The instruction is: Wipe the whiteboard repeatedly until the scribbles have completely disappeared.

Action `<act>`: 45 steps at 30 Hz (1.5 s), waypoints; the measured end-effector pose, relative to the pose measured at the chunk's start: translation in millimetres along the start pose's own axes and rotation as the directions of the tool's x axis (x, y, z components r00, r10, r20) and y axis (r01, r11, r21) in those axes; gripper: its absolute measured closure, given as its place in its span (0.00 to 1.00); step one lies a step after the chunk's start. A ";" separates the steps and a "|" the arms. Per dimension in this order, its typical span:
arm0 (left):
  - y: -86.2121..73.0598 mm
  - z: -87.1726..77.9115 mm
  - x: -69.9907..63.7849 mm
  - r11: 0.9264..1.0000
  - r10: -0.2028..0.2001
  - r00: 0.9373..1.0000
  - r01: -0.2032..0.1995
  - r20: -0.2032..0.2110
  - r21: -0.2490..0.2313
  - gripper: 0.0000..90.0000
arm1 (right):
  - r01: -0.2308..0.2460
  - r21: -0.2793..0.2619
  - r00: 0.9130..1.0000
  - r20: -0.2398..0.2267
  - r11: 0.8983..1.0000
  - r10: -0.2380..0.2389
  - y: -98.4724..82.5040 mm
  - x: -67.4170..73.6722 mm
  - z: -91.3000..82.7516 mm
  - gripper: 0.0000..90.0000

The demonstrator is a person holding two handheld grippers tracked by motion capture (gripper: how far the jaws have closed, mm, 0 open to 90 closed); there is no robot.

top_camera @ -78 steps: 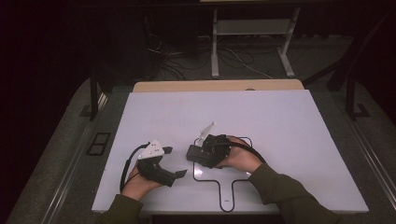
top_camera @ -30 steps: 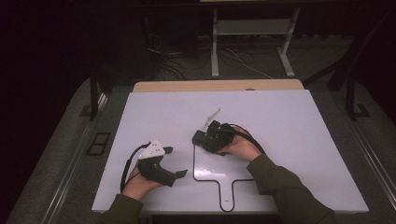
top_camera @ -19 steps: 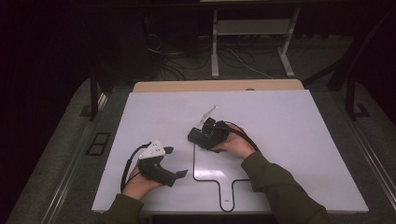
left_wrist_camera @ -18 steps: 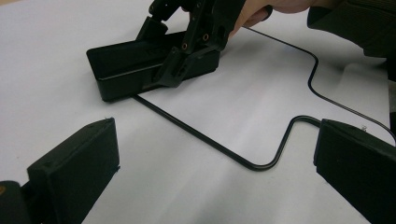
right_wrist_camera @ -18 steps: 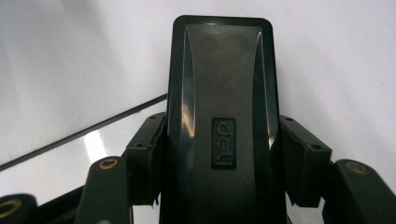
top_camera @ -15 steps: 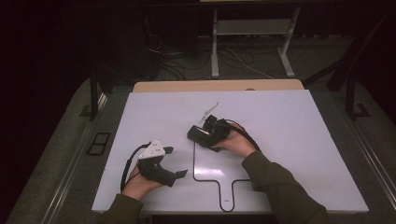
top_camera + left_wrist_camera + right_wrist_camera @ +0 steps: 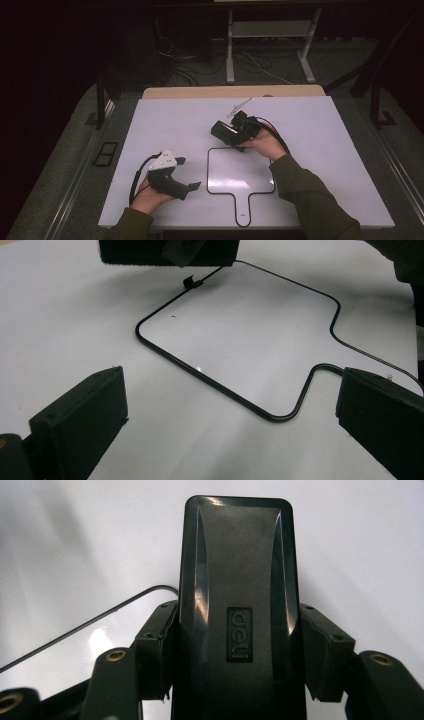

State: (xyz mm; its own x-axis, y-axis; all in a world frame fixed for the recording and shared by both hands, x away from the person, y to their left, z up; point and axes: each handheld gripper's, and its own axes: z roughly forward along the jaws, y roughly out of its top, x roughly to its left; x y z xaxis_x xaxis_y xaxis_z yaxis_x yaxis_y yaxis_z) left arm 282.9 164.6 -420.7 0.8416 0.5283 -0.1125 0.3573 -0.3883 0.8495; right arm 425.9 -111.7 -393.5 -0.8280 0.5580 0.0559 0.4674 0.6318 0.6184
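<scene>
My right gripper [image 7: 226,131] is shut on a black whiteboard eraser [image 7: 223,131], held just past the top edge of a black paddle-shaped outline [image 7: 208,170] drawn on the white table [image 7: 320,150]. In the right gripper view the eraser [image 7: 235,580] fills the gap between the jaws, its "deli" label facing up, and the outline [image 7: 100,615] curves at the left. My left gripper [image 7: 189,173] rests near the table's front left, open and empty. In the left gripper view the left gripper [image 7: 230,440] faces the outline [image 7: 215,385], with the eraser [image 7: 167,251] at the top.
A wooden strip [image 7: 235,92] runs along the table's far edge. Beyond it, on the dark floor, are white stand legs [image 7: 270,30] and loose cables [image 7: 250,62]. A rail [image 7: 80,165] runs beside the table's left edge.
My right gripper has carried the eraser away from the person, from the outline's top-left part to just beyond its top edge. The left gripper has stayed put.
</scene>
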 end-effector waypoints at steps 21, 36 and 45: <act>-0.6 -0.7 2.0 1.000 0.000 1.000 0.000 0.006 -0.007 0.00 | 0.039 0.078 0.999 0.011 0.996 -0.040 4.7 4.8 28.8 0.43; 1.2 0.8 3.3 1.000 0.008 1.000 -0.008 0.010 -0.004 0.00 | -0.036 0.026 0.997 0.062 0.999 0.034 18.5 -33.8 12.2 0.43; 0.6 -0.9 2.9 1.000 0.000 1.000 0.000 0.008 -0.009 0.00 | -0.103 0.008 0.991 0.086 0.995 0.102 15.0 -66.7 10.5 0.43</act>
State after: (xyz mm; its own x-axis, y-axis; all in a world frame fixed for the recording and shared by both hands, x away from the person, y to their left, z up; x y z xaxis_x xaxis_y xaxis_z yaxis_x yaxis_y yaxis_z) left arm 285.2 166.6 -420.1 0.8446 0.5225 -0.1167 0.3540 -0.3816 0.8538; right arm 491.5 -133.8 -396.2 -0.7463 0.6637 0.0512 0.5528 0.5751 0.6031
